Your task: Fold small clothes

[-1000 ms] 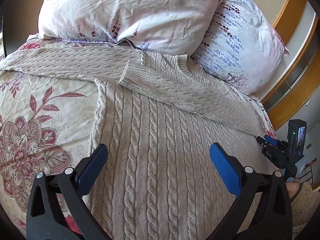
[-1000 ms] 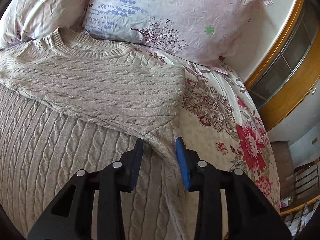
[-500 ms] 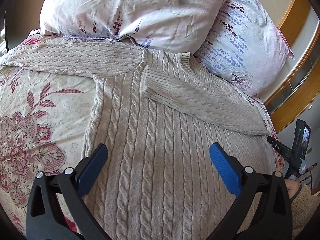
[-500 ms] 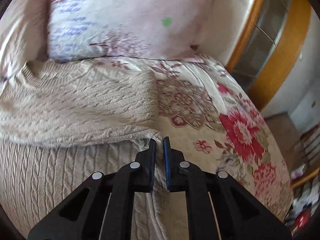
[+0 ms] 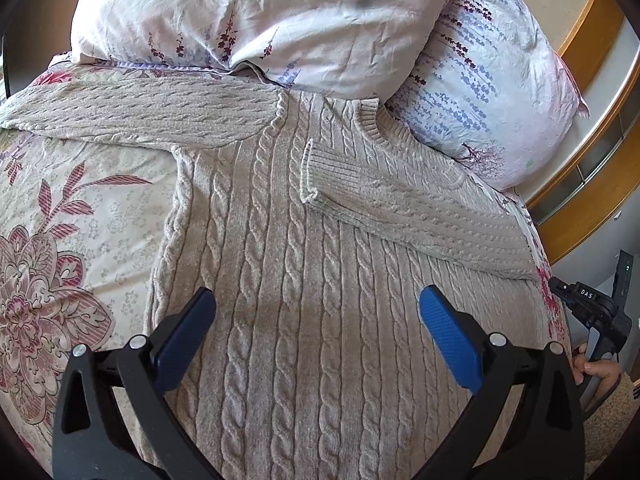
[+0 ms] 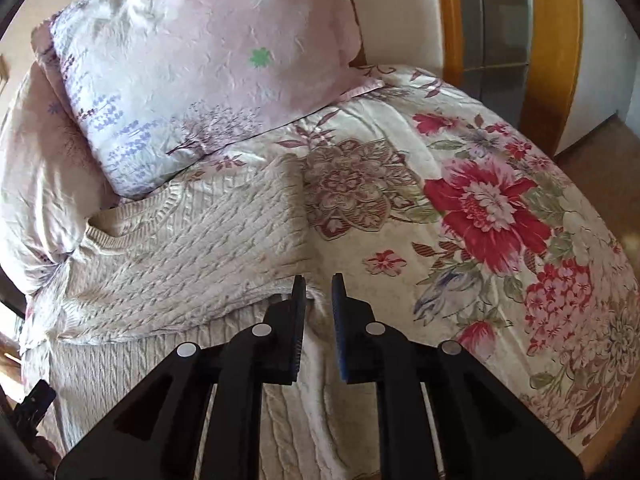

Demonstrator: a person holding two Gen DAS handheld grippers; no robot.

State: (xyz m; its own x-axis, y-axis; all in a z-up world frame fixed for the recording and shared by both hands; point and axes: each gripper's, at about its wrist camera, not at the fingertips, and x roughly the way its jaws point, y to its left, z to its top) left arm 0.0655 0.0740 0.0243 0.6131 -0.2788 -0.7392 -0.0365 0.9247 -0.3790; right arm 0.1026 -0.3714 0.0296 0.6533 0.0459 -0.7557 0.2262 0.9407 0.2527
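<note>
A beige cable-knit sweater (image 5: 304,288) lies flat on the floral bedspread (image 5: 80,216). Its right sleeve (image 5: 408,208) is folded across the chest, its cuff near the neckline. Its left sleeve (image 5: 132,112) stretches out to the left. My left gripper (image 5: 316,320) is open and hovers above the sweater's body, touching nothing. My right gripper (image 6: 318,300) sits at the sweater's right edge (image 6: 316,356) near the armpit, its jaws nearly shut with a narrow gap over the knit; whether they pinch it is unclear. It also shows in the left wrist view (image 5: 588,308).
Two floral pillows (image 5: 260,20) (image 5: 492,92) lie at the head of the bed, just beyond the sweater's collar. A wooden-framed glass door (image 6: 512,36) stands past the bed's right side. The bedspread (image 6: 480,216) shows bare to the sweater's right.
The folded sleeve's cuff has slid right, away from the left sleeve. The right gripper closed at the sweater's edge, then parted slightly, and its view swung right. The left gripper stayed open.
</note>
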